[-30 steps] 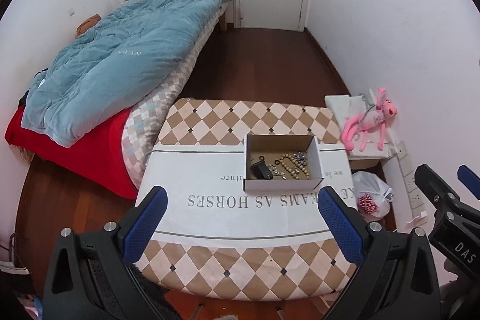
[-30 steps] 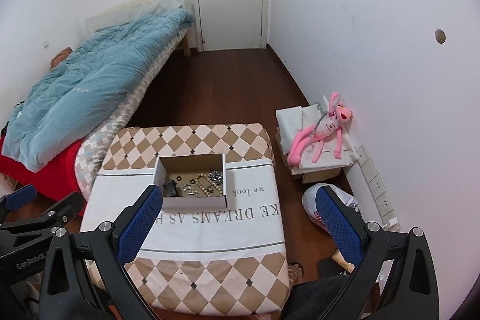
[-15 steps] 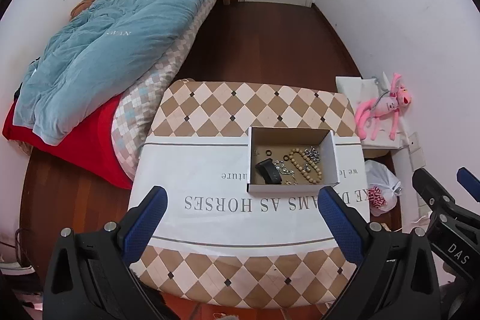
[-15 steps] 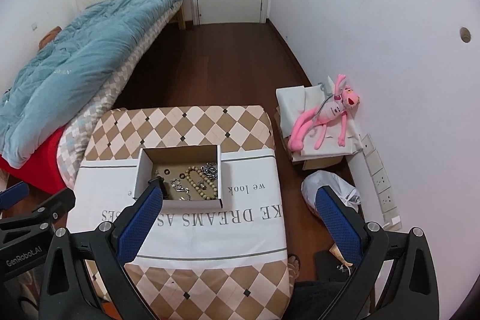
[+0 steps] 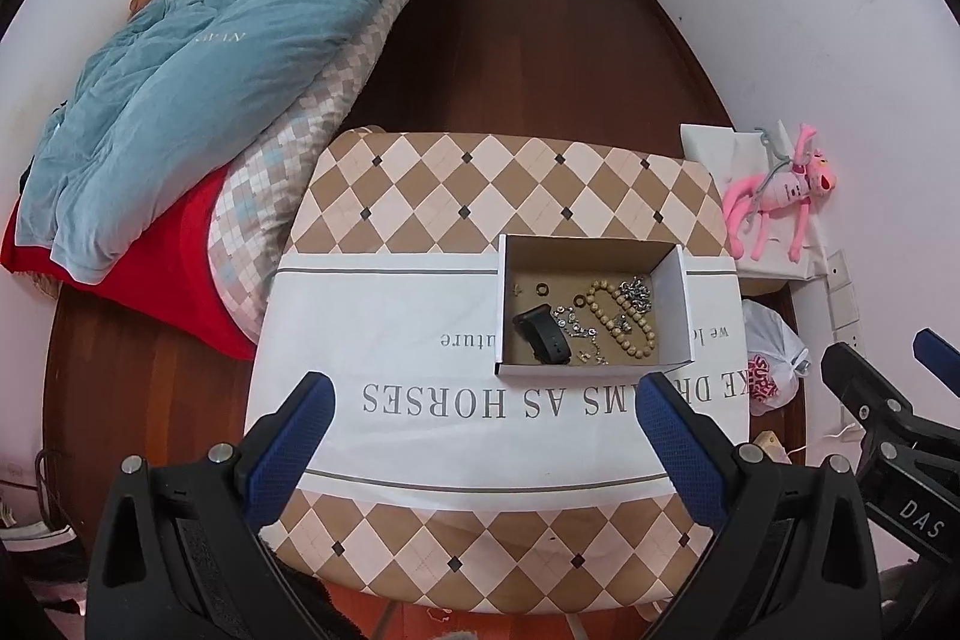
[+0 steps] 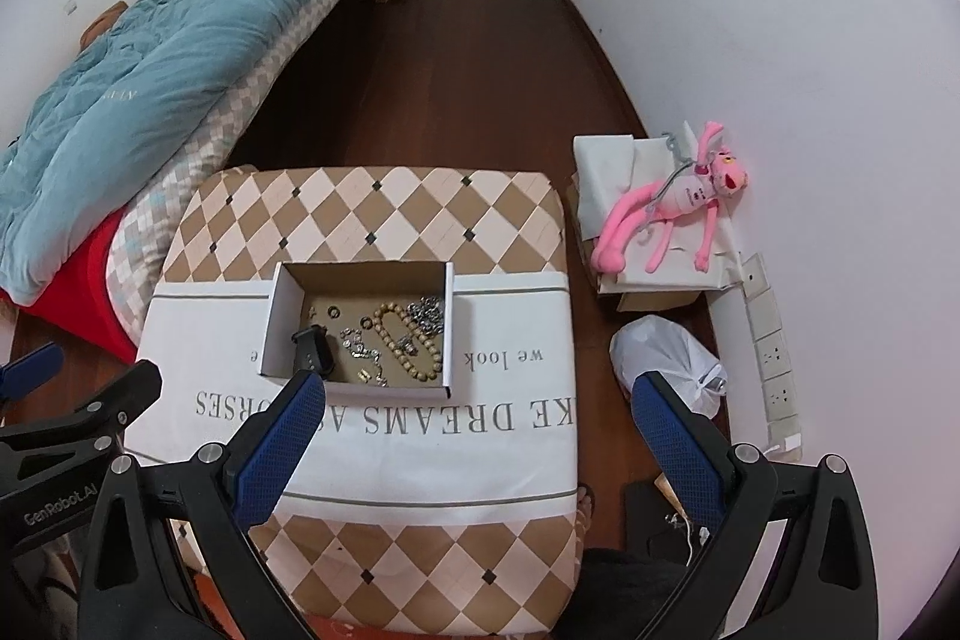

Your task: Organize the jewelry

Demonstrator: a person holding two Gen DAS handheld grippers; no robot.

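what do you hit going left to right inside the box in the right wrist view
black watch band → silver chain → wooden bead bracelet, with the silver ring cluster at its far right end, all lying in the cardboard box.

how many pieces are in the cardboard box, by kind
wooden bead strand: 1
black watch band: 1
dark rings: 2
silver chain pieces: at least 2, tangled, exact count unclear
small gold bits: about 2, too small to be sure
total: roughly 8 in the cardboard box
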